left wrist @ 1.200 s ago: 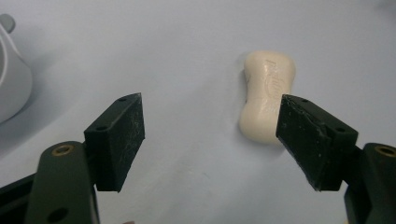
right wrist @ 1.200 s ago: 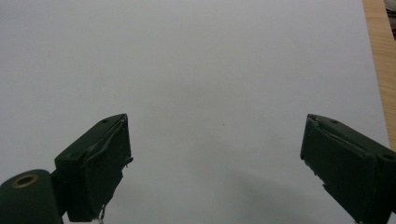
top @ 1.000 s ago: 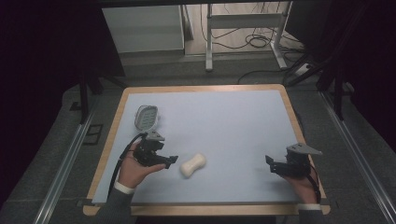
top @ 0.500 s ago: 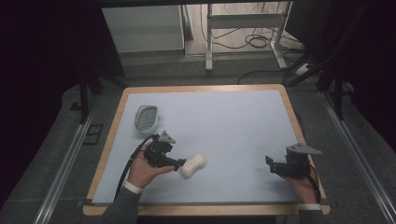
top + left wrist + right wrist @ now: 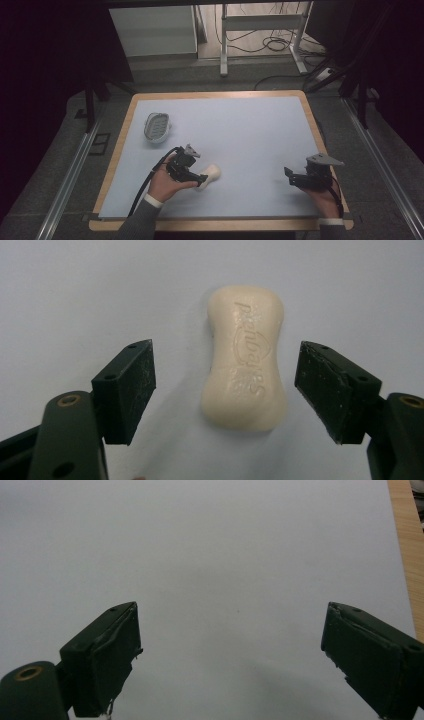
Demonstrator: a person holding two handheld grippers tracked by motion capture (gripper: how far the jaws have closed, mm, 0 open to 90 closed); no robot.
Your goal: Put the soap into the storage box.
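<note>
A cream bar of soap (image 5: 210, 174) (image 5: 245, 374) with embossed lettering lies flat on the pale blue mat (image 5: 240, 135). My left gripper (image 5: 196, 178) (image 5: 224, 390) is open, its two black jaws standing either side of the soap's near half with a gap on each side. Up the mat to the left sits an oval white soap dish (image 5: 157, 126) with a ridged grey inside. My right gripper (image 5: 289, 176) (image 5: 230, 655) rests open near the mat's right edge, with bare mat between its jaws.
The mat covers a wooden-rimmed table (image 5: 310, 110). Beyond the far edge stand a white cabinet (image 5: 152, 30), metal frame legs (image 5: 223, 50) and loose cables on the floor (image 5: 270, 42). A black cable (image 5: 145, 185) trails from the left gripper toward the front edge.
My left hand has slid right and forward from beside the soap dish, bringing its open jaws around the soap. The soap, the dish and the right gripper have stayed put.
</note>
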